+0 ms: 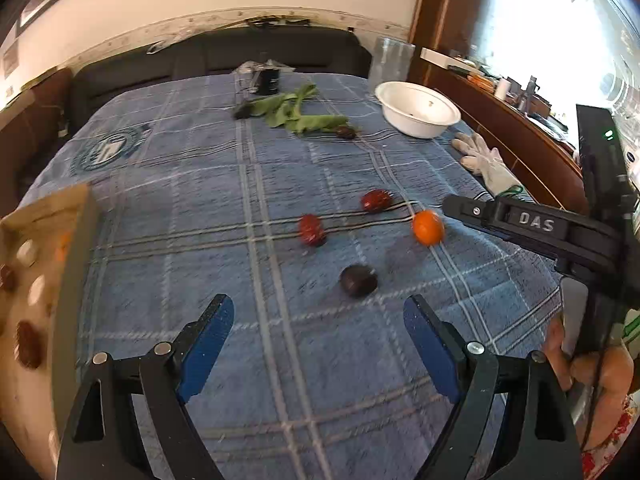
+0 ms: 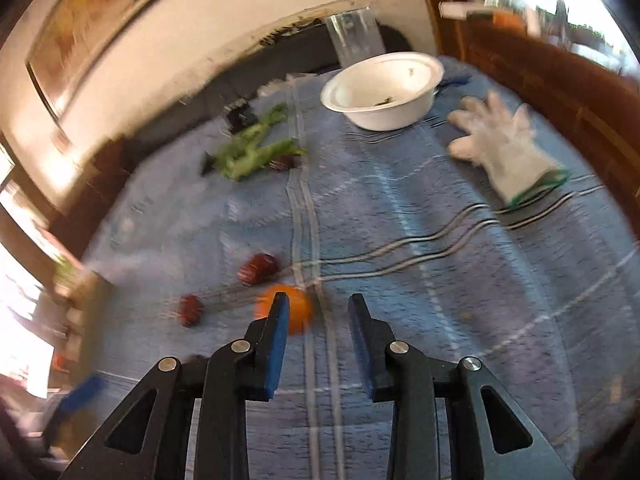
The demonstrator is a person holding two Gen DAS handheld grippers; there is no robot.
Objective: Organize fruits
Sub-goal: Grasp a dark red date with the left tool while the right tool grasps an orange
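Observation:
On the blue plaid cloth (image 1: pixel 240 200) lie an orange fruit (image 1: pixel 428 227), two red fruits (image 1: pixel 376 200) (image 1: pixel 312 229) and a dark plum (image 1: pixel 358 280). My left gripper (image 1: pixel 318 316) is open and empty, just short of the plum. My right gripper (image 2: pixel 319 305) is open and empty; its left finger overlaps the orange fruit (image 2: pixel 298 312), which lies just beyond and left of the gap. The red fruits (image 2: pixel 258 268) (image 2: pixel 190 309) lie further left. The right gripper's body (image 1: pixel 532 224) shows in the left wrist view beside the orange.
A white bowl (image 1: pixel 418 109) (image 2: pixel 380 88) stands at the far right, a clear glass container (image 1: pixel 390 60) behind it. A white glove (image 1: pixel 490 164) (image 2: pixel 500 144) lies near the right edge. Green leaves (image 1: pixel 296 114) (image 2: pixel 252 152) lie at the back. A cardboard box (image 1: pixel 36 280) with fruits is at left.

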